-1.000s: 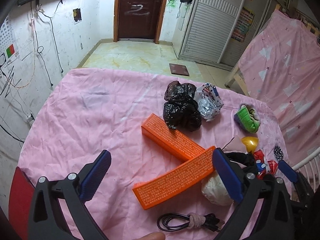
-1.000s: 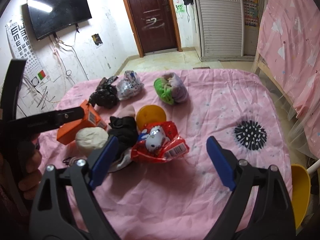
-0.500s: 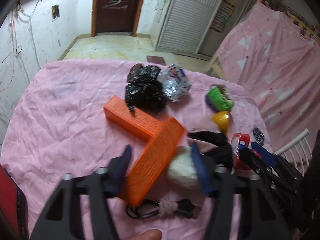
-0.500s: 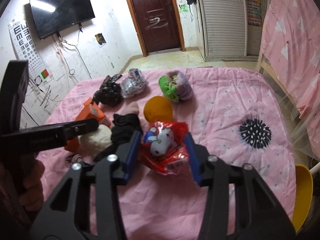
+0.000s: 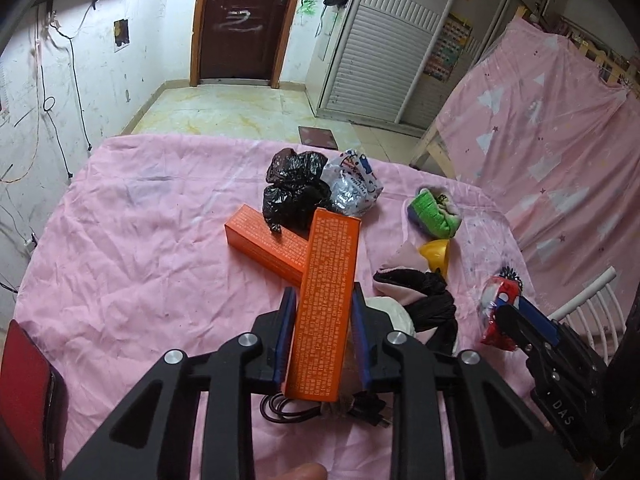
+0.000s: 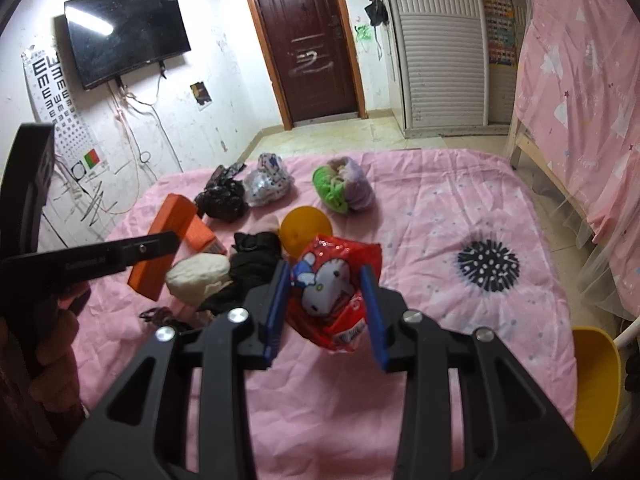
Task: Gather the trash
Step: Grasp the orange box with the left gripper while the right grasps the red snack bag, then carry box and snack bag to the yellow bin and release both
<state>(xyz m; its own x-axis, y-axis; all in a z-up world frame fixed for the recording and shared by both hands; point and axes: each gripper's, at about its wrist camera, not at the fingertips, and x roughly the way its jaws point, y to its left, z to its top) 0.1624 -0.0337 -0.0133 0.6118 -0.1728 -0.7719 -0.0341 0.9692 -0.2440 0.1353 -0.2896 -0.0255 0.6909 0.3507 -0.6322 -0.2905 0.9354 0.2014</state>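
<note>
While both pickups complete: left gripper (image 5: 320,332) clamped on orange carton (image 5: 325,300), right gripper (image 6: 326,312) closing on red snack packet (image 6: 334,288), mid-table (image 6: 420,208). Next: lift clear, carry to bin, none in view.

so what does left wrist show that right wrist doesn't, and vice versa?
Left wrist only: the second orange box lying under the held one, and a small dark mat on the floor.
Right wrist only: the wall TV, eye chart and yellow chair.
Both: left gripper shut on an orange box, right gripper closing on the red snack packet, black bag, pink tablecloth.
</note>
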